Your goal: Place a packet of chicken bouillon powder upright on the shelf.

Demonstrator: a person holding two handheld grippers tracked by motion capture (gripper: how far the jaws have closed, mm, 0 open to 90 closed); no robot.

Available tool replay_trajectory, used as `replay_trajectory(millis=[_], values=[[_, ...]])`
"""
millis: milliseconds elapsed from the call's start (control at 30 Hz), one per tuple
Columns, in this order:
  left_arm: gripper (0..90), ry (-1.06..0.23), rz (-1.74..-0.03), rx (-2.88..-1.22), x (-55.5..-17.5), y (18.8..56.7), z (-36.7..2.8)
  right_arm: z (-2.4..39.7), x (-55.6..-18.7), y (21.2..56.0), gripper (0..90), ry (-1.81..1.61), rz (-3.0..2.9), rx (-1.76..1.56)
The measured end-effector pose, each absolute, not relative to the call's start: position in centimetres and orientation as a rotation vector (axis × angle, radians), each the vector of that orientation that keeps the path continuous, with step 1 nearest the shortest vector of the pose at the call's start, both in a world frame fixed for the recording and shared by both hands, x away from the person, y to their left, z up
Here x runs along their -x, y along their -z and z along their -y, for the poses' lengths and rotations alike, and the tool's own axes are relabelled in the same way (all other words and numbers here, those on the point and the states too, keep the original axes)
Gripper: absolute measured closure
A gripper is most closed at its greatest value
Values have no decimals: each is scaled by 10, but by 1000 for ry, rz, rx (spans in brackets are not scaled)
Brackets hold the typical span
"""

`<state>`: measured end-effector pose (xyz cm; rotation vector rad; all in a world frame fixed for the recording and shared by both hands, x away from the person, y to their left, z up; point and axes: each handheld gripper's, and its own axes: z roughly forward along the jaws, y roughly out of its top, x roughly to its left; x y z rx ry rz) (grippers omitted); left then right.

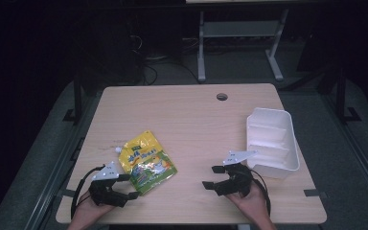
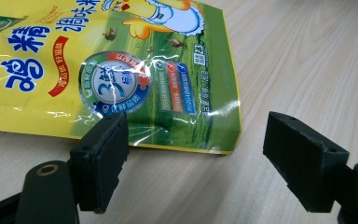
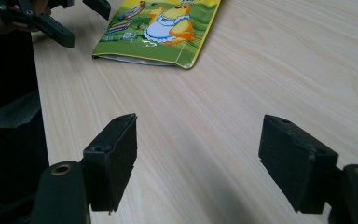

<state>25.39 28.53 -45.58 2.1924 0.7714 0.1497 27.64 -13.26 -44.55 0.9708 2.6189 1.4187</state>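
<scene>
A yellow and green spouted pouch [image 1: 146, 161] with a cartoon duck lies flat on the wooden table [image 1: 196, 115], left of the middle. My left gripper [image 1: 129, 186] sits at the pouch's near corner with its jaws wide open. In the left gripper view the pouch [image 2: 121, 70] lies just ahead of the gripper [image 2: 196, 140], its bottom edge level with the jaw tips and untouched. My right gripper [image 1: 211, 177] rests open near the front edge, right of the pouch. Its own view has bare table between the jaws of the gripper [image 3: 198, 135], with the pouch [image 3: 161, 28] farther off.
A white ribbed plastic tray [image 1: 271, 139] stands at the table's right side, just beyond my right gripper. A round cable hole [image 1: 222, 97] is near the far edge. The other gripper [image 3: 51, 21] appears at the top left of the right gripper view.
</scene>
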Motion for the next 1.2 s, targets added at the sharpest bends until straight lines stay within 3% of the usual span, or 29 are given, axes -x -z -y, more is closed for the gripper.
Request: replay_trajectory(millis=[367,700,1200], values=[[221,-152,-778,-2190,-256,456,-284,113,-288,433,258,-1440,-2644,-910],[224,-164,-798,-2180,-257,455,-289,67,-318,414,246,-1469,-2671,-807],[225,-198,-902,-2128,-264,453,-307,-9,-339,421,327,-1314,-2797,-748]])
